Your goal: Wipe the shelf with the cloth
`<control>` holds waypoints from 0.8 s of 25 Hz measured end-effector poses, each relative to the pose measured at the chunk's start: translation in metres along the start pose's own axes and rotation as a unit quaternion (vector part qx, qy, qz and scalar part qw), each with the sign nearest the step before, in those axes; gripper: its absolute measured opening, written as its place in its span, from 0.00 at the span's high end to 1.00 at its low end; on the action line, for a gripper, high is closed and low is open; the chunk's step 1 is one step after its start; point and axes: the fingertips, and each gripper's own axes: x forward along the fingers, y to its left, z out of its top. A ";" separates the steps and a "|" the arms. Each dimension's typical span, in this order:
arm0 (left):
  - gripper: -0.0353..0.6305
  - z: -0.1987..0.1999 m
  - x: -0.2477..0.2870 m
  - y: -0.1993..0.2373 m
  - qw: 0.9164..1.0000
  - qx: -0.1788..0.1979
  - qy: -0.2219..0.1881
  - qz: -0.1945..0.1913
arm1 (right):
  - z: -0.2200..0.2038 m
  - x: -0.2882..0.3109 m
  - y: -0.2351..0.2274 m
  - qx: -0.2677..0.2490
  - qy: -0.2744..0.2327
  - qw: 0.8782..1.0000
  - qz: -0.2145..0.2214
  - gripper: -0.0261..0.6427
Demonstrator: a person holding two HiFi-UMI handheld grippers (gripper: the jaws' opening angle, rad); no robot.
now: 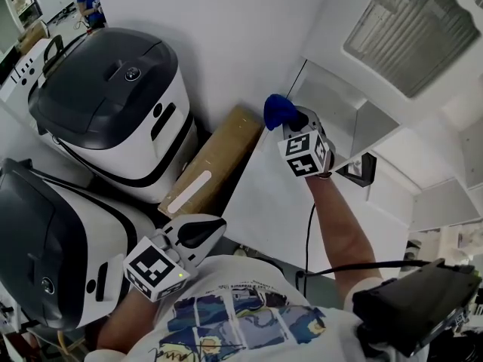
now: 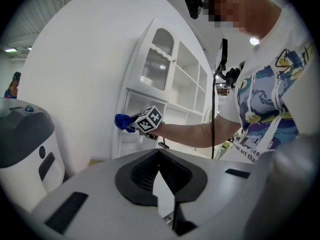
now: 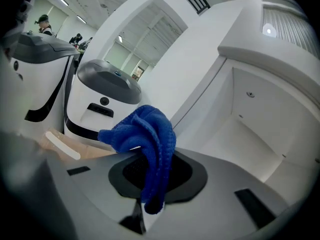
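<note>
The blue cloth (image 1: 276,111) is bunched up in my right gripper (image 1: 287,116), which is shut on it. It hangs just in front of the open lower compartment of the white shelf unit (image 1: 343,115), apart from its surfaces. In the right gripper view the cloth (image 3: 144,134) drapes over the jaws, and the bare shelf compartment (image 3: 250,129) lies to the right. My left gripper (image 1: 202,232) is held low near the person's chest, shut with nothing in it. From the left gripper view I see the cloth (image 2: 122,121) and the shelf unit (image 2: 165,84) beyond it.
Two large white-and-grey machines (image 1: 113,104) (image 1: 53,255) stand at the left. A cardboard box (image 1: 215,161) lies between them and the shelf unit. A ribbed-glass door (image 1: 411,29) is above the compartment. A black device (image 1: 415,308) with a cable hangs at lower right.
</note>
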 end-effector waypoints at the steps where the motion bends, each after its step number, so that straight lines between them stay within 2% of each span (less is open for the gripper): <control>1: 0.93 0.000 -0.001 0.000 1.000 0.000 0.000 0.002 | -0.005 0.003 0.003 0.002 0.006 1.000 0.003 0.86; 10: 0.93 -0.002 -0.008 0.003 1.000 0.001 0.002 0.015 | -0.035 0.021 0.029 0.030 0.046 0.998 0.022 0.86; 20: 0.93 -0.002 -0.003 0.000 1.000 0.008 0.010 0.006 | -0.039 0.023 0.040 0.065 0.042 0.996 0.033 0.86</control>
